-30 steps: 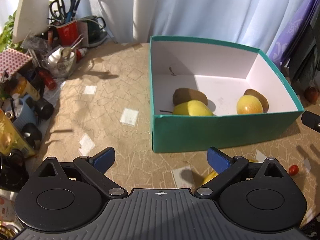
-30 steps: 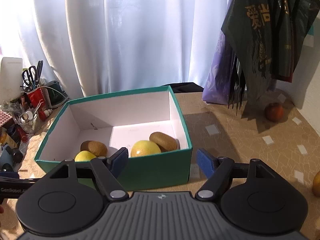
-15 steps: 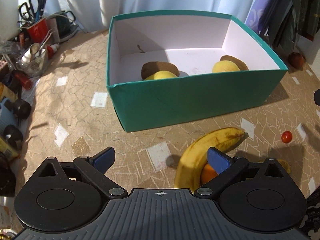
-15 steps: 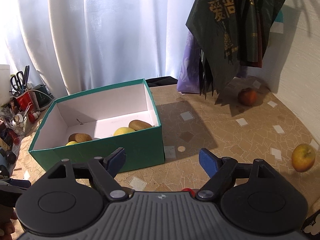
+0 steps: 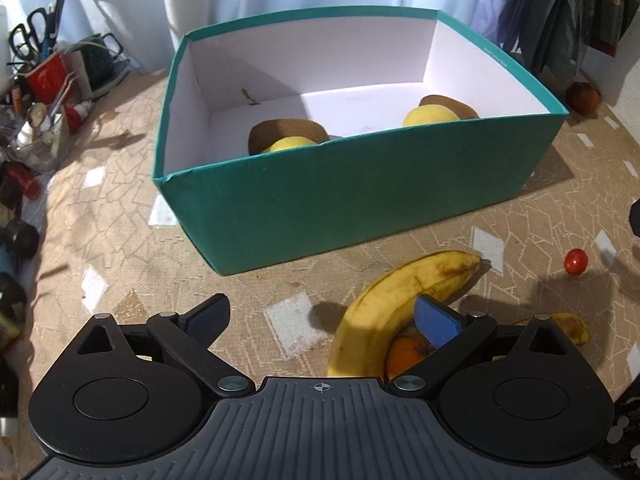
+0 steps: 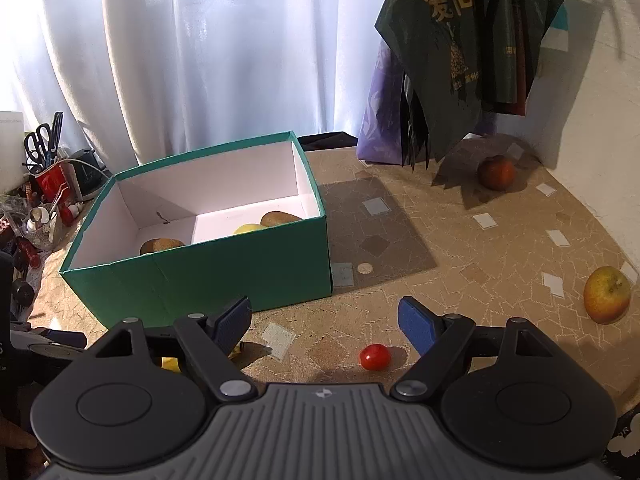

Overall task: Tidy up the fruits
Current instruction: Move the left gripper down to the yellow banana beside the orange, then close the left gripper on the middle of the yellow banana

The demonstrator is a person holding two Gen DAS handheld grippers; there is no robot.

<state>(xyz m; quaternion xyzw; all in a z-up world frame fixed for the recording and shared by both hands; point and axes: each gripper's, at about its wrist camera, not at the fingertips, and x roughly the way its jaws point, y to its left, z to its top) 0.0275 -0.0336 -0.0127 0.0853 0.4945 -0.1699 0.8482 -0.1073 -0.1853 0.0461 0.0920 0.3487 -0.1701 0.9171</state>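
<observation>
Teal box (image 5: 360, 200) on the tabletop (image 5: 120, 208) holds kiwis and yellow fruit, while both wide-open grippers hover empty, left gripper (image 5: 320, 316) over a banana (image 5: 400, 300) hiding perhaps an orange.

A teal cardboard box (image 5: 360, 196) stood on the tan patterned surface (image 5: 120, 216), with two brown kiwis (image 5: 286, 132) and two yellow fruits (image 5: 430, 115) inside. Before it lay a yellow banana (image 5: 396, 304), a small red tomato (image 5: 576, 261) to its right. A cluttered red pen cup (image 5: 48, 76) stood left of the box.
</observation>
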